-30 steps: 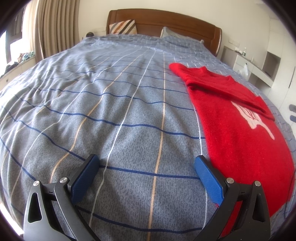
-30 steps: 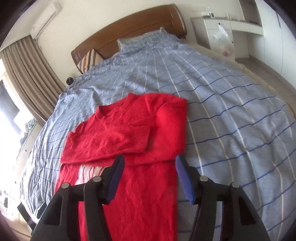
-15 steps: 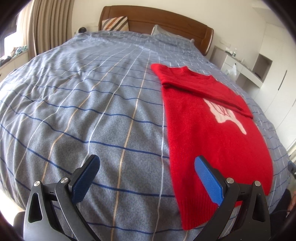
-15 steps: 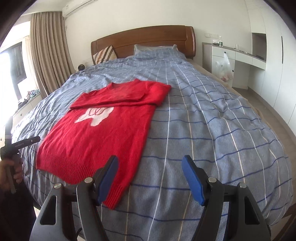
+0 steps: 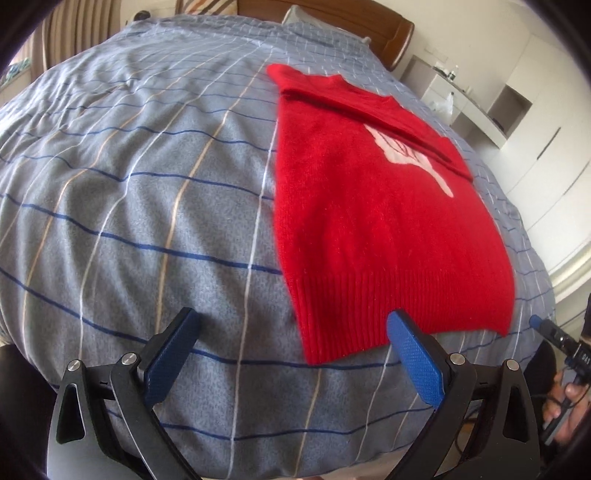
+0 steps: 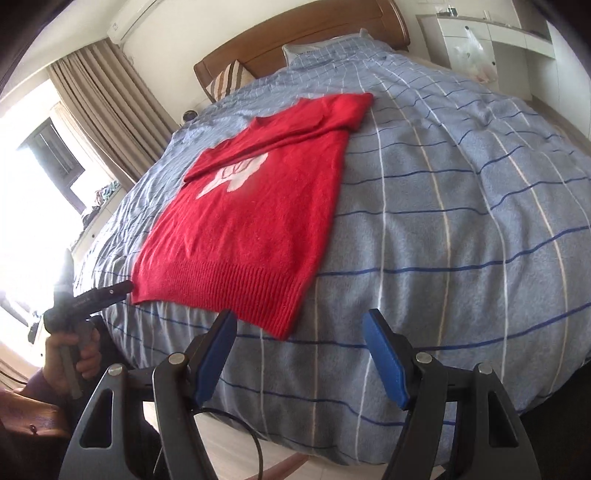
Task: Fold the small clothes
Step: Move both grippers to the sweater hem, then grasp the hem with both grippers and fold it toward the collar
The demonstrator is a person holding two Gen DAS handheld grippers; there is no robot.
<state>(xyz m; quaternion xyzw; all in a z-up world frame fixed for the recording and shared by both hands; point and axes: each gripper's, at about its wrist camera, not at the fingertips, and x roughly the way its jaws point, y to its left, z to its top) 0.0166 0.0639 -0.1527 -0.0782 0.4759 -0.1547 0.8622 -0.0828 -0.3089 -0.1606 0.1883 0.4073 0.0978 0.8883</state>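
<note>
A red sweater (image 5: 373, 206) is laid flat on the blue checked bedcover (image 5: 147, 192), front side up, with a white hand motif (image 5: 410, 155) on the chest. In the left wrist view it occupies the centre right of the frame; in the right wrist view it lies centre left (image 6: 251, 221). Its sleeves are folded across the chest near the collar, and the ribbed hem (image 6: 229, 288) is nearest the lower edge of both frames.

The left gripper (image 5: 295, 354) is seen at the bottom of its frame, jaws spread wide and nothing between the pads — its right pad sits just in front of the hem's corner, and contact cannot be confirmed. The right gripper (image 6: 299, 354) is likewise wide open and empty; the hem's right corner lies just above the gap between its blue pads.

A hand (image 6: 74, 354) gripping the left tool's handle is visible at lower left of the right wrist view.

Containers: a plastic bag (image 6: 469, 48) is set against the white desk unit (image 6: 517, 33) at upper right — its contents cannot be made out. A wooden headboard (image 6: 295, 40) and a striped pillow (image 6: 225, 81) are at the top.
</note>
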